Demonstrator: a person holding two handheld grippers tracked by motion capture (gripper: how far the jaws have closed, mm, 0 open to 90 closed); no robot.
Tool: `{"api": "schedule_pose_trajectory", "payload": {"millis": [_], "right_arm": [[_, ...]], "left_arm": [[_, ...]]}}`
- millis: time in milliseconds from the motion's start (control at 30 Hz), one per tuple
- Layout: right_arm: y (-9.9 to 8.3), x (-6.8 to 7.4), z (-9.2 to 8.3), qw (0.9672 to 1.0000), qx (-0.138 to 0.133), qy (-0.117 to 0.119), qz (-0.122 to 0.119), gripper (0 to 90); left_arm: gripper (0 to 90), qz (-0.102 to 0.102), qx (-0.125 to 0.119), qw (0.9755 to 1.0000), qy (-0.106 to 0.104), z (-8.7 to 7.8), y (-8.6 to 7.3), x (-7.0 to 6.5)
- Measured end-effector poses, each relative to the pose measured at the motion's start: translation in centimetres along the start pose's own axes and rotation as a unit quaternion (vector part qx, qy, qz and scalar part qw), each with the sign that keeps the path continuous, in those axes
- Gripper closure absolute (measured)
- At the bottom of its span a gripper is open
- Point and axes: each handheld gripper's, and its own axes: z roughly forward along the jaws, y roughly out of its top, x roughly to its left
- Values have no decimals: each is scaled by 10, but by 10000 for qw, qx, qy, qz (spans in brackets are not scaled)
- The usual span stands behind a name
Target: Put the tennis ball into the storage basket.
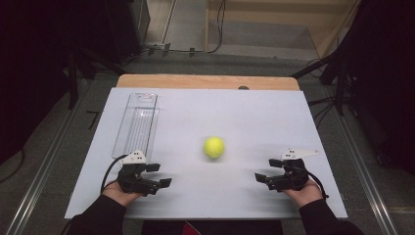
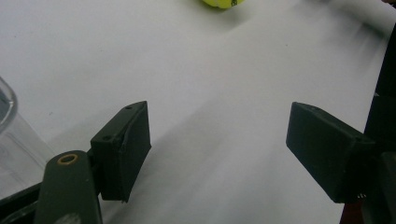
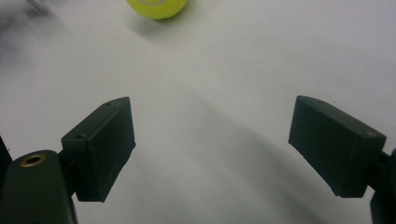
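Note:
A yellow-green tennis ball (image 1: 214,147) lies on the white tabletop (image 1: 264,117), roughly midway between my two grippers and a little beyond them. My left gripper (image 1: 163,175) rests near the front left, jaws apart and pointing right, nothing between them. In the left gripper view (image 2: 219,140) the ball (image 2: 219,3) peeks in at the top edge. My right gripper (image 1: 264,170) sits near the front right, jaws apart and pointing left, also empty. From the right gripper view (image 3: 212,140) the ball (image 3: 156,7) shows at the top left.
A clear plastic oblong container (image 1: 137,125) lies lengthwise at the left of the table, just beyond my left gripper; its rounded corner (image 2: 9,135) shows at the left of the left gripper view. A wooden edge (image 1: 205,81) borders the far side. Dark stands flank the table.

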Motion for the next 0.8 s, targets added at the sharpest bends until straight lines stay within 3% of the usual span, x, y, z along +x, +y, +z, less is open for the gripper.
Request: {"api": "schedule_pose_trajectory", "payload": {"millis": [800], "right_arm": [[1,-2,1,10000,18,29,41,130]], "left_arm": [[228,-1,26,10000,33,0,1,-1]]}}
